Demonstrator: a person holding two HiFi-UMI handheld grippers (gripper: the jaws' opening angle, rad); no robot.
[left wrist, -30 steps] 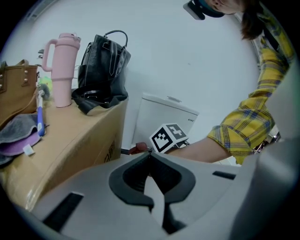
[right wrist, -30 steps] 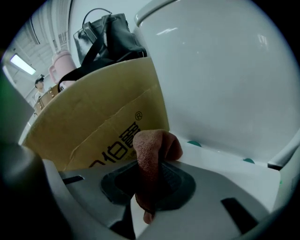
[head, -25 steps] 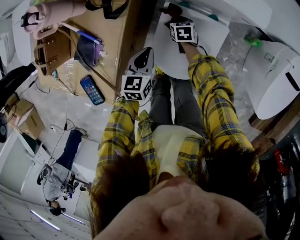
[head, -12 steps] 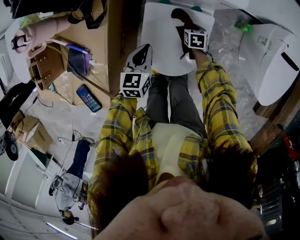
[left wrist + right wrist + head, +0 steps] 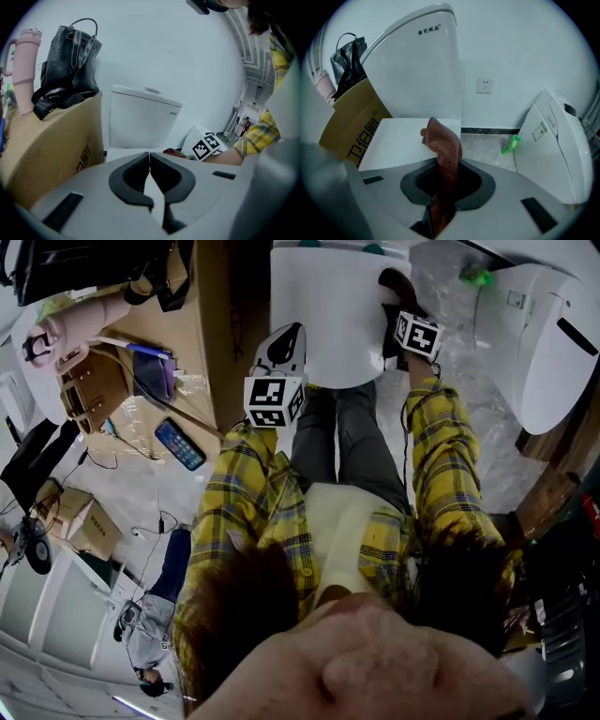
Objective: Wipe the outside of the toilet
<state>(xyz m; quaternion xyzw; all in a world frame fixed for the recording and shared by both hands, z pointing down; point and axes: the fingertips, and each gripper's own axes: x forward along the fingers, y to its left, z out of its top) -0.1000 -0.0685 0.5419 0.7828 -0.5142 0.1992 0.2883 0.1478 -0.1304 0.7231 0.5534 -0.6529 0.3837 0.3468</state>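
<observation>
The white toilet has its lid (image 5: 323,320) down, and its tank (image 5: 422,65) rises behind the lid. My right gripper (image 5: 401,307) is at the lid's right edge, shut on a red-brown cloth (image 5: 444,150). The cloth's free end (image 5: 392,279) sticks out ahead of the jaws over the lid (image 5: 401,140). My left gripper (image 5: 284,348) hangs at the lid's front left corner, by my knee. Its jaws (image 5: 149,157) are shut with nothing between them. In the left gripper view the tank (image 5: 140,119) stands ahead and the right gripper's marker cube (image 5: 206,146) shows at the right.
A cardboard box (image 5: 202,343) stands tight against the toilet's left side, with a black bag (image 5: 65,77), a pink tumbler (image 5: 22,70) and a phone (image 5: 181,444) on it. A second white toilet (image 5: 553,145) stands on the right, with a green bottle (image 5: 511,144) on the floor between.
My right gripper has carried the cloth across the lid from its middle to its right edge. The left gripper has stayed by the front left corner.
</observation>
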